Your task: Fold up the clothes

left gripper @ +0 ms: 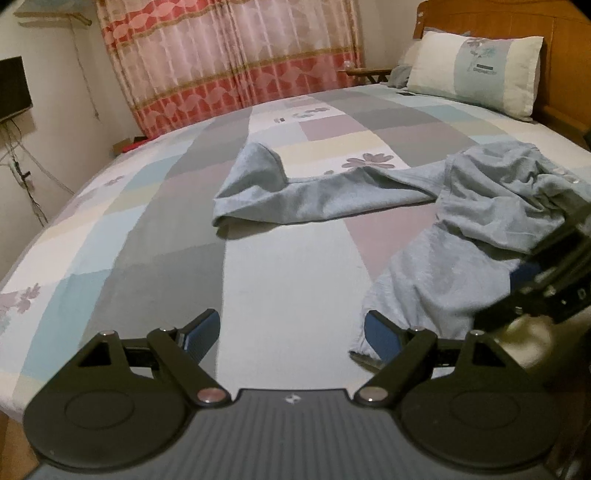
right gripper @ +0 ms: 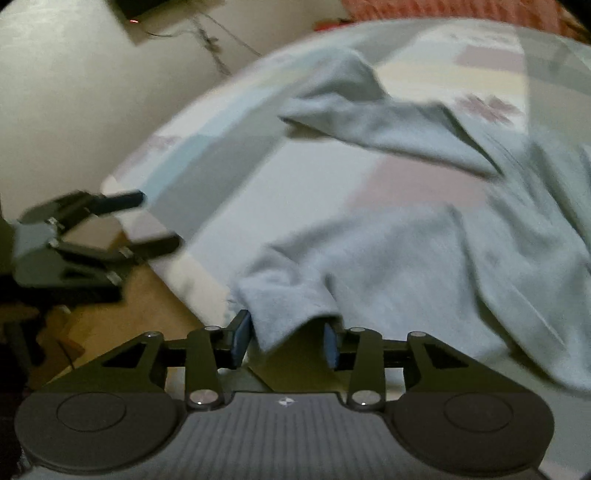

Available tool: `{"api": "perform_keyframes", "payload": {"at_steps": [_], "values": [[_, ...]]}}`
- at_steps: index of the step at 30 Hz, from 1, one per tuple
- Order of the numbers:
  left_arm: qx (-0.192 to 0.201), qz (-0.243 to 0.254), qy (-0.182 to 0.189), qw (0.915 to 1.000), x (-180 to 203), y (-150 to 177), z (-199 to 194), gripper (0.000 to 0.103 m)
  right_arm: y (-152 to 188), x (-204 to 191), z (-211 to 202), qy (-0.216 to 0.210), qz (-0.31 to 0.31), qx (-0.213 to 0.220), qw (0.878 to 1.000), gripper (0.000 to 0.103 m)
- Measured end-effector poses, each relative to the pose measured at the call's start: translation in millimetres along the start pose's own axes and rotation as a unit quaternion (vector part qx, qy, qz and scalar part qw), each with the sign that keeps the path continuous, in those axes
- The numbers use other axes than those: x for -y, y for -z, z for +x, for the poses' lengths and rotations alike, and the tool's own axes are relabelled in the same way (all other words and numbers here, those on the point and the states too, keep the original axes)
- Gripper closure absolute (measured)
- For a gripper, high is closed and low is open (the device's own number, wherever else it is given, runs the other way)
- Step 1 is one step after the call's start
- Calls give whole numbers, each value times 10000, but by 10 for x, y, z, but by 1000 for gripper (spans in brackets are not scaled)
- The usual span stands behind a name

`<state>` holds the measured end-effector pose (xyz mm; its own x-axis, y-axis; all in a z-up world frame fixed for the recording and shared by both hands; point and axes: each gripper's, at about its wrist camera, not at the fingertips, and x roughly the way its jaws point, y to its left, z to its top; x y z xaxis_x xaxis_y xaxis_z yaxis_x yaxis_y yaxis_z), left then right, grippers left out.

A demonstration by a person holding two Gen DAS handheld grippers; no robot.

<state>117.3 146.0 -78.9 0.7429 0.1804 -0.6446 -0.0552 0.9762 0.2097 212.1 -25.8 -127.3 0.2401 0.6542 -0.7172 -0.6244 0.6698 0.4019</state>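
A light blue-grey long-sleeved garment (left gripper: 480,221) lies crumpled on the right side of the patchwork bedsheet (left gripper: 288,280). One sleeve (left gripper: 314,192) stretches left across the bed. My left gripper (left gripper: 291,332) hovers wide open over bare sheet near the bed's front edge, with nothing between its fingers; its right finger (left gripper: 380,336) sits against the garment's near edge. In the right wrist view my right gripper (right gripper: 286,341) stands partly open with a cuff of the garment (right gripper: 291,310) loose between its blue pads. The left gripper (right gripper: 147,221) shows open at the bed's corner.
A pillow (left gripper: 476,74) lies against the wooden headboard (left gripper: 517,26) at the back right. A pink patterned curtain (left gripper: 229,62) hangs behind the bed. A dark screen (left gripper: 13,88) with cables is on the left wall. Wooden floor (right gripper: 147,295) runs beside the bed edge.
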Motion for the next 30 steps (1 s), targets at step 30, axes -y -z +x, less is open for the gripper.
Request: {"api": "perform_keyframes", "payload": {"at_steps": [30], "values": [[-696, -179, 798, 9942, 92, 321, 290, 17, -1064, -266, 764, 673, -2747, -669, 9568, 58]]}}
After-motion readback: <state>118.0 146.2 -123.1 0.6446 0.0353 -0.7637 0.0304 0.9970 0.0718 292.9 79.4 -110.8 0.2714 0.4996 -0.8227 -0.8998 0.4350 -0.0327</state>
